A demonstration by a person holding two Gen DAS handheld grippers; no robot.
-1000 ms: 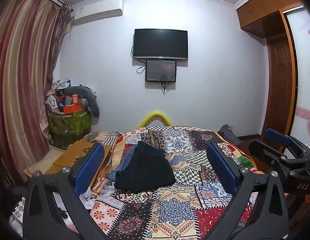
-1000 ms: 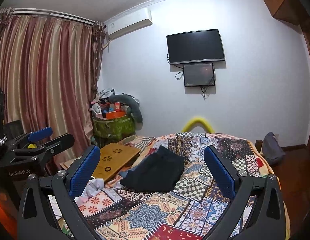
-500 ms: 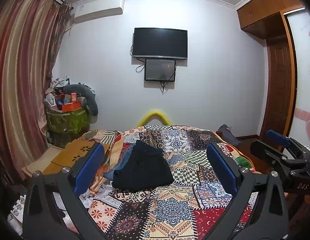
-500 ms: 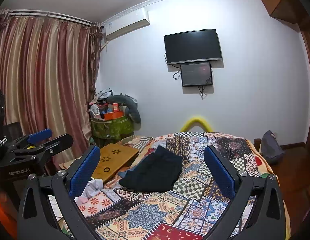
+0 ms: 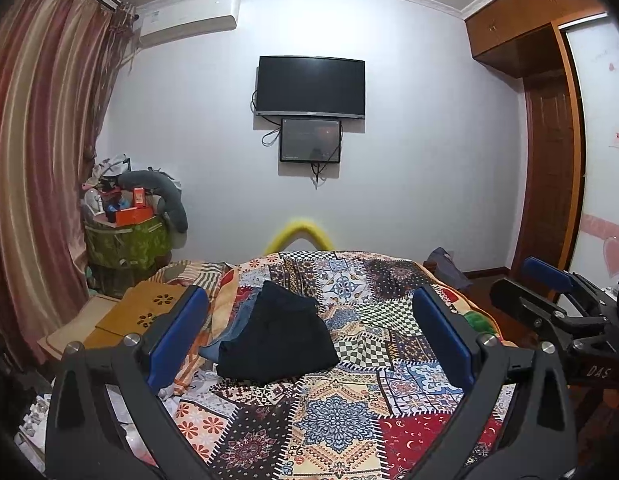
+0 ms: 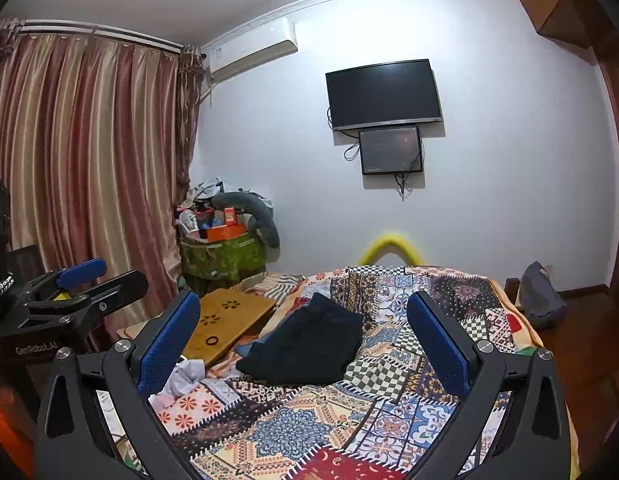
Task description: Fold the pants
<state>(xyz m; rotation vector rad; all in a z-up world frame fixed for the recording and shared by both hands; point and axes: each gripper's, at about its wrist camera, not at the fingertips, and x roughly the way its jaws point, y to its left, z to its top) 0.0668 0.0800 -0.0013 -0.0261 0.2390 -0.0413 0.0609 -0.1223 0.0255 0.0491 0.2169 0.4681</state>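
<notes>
Black cloth sits in a neat little heap on the bed: these are the pants (image 5: 279,340), and they already look folded up small. They rest on the patchwork quilt (image 5: 349,420), a bit toward the left side of the bed, with some blue jeans (image 5: 233,324) poking out from under their left edge. I cannot say whether this fold is the finished job or whether more pants are coming; the heap would look the same either way.

The heap is longer than it is wide. Its long way runs from the near end of the bed toward the far wall, tipped a little to one side. The near end is broad and the far end is narrow, so it points away, toward the yellow hoop (image 5: 299,234) past the end of the bed.

Both tools hang in the air, well back from the pants. The left hand-held gripper (image 5: 309,336) has its blue pads spread wide with nothing between them. The right hand-held gripper (image 6: 305,344) is spread wide too, and it holds nothing. My guess is they are kept up and apart so the cameras can see the whole bed.

Left of the bed sits a wooden tray (image 6: 225,324), and behind it a green basket (image 5: 125,244) full of stuff.
</notes>
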